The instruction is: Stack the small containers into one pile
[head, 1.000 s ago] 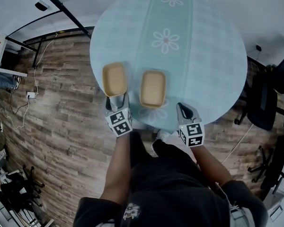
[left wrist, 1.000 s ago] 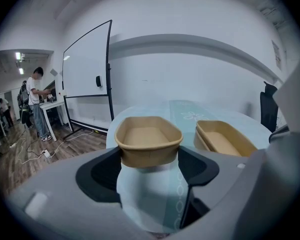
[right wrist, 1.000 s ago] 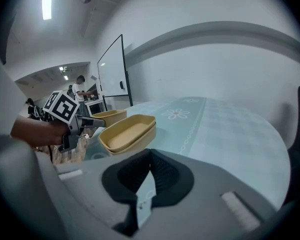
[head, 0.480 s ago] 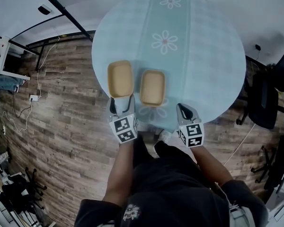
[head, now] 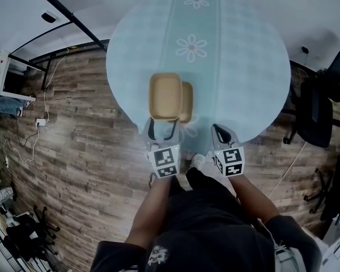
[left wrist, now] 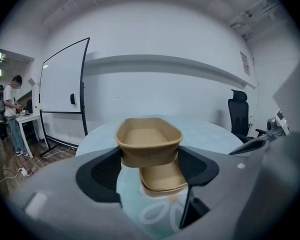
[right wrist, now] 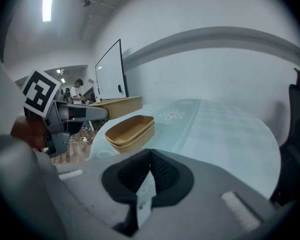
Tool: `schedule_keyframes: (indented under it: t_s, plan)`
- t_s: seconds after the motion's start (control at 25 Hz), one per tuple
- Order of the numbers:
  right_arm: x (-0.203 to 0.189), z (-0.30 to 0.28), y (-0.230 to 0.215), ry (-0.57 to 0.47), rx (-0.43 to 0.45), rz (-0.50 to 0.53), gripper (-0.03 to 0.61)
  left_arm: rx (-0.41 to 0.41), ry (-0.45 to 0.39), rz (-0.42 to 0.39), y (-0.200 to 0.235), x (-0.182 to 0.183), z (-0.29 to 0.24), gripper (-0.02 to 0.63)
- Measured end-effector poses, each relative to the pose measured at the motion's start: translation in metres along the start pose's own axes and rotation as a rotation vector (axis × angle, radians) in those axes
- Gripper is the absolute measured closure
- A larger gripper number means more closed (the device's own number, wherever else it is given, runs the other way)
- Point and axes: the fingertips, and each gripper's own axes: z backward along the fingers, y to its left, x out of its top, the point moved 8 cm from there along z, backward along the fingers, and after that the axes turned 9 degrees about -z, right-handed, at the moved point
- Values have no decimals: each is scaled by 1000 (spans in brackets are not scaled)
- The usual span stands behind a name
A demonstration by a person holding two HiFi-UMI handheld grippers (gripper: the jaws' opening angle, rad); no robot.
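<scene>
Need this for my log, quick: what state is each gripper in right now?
Left gripper: jaws closed on a tan container.
Right gripper: jaws closed, empty.

Tan tubs on a minty tablecloth

The lifted container [head: 165, 96] and the other container [head: 186, 102] are the same plain tan, no print on either. The table [head: 243, 67] wears a pale blue-green cloth in a faint check, and a deeper teal runner [head: 191, 16] down the middle has white daisies with pinkish centres. The left gripper [head: 163, 123] and right gripper [head: 220, 130] are light grey with black pads, and their marker cubes [head: 164, 161] are black-and-white squares. The floor [head: 85, 146] is brown-grey wood plank. The office chair [head: 323, 112] is black, same as the person's top [head: 215, 225].
</scene>
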Motion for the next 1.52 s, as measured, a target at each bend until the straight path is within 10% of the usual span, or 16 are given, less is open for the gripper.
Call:
schedule_keyframes:
  t_s: [1.52]
  plan:
    - [6, -8, -2, -2, 25, -12, 577, -138, 187, 32, -43, -52, 0, 170]
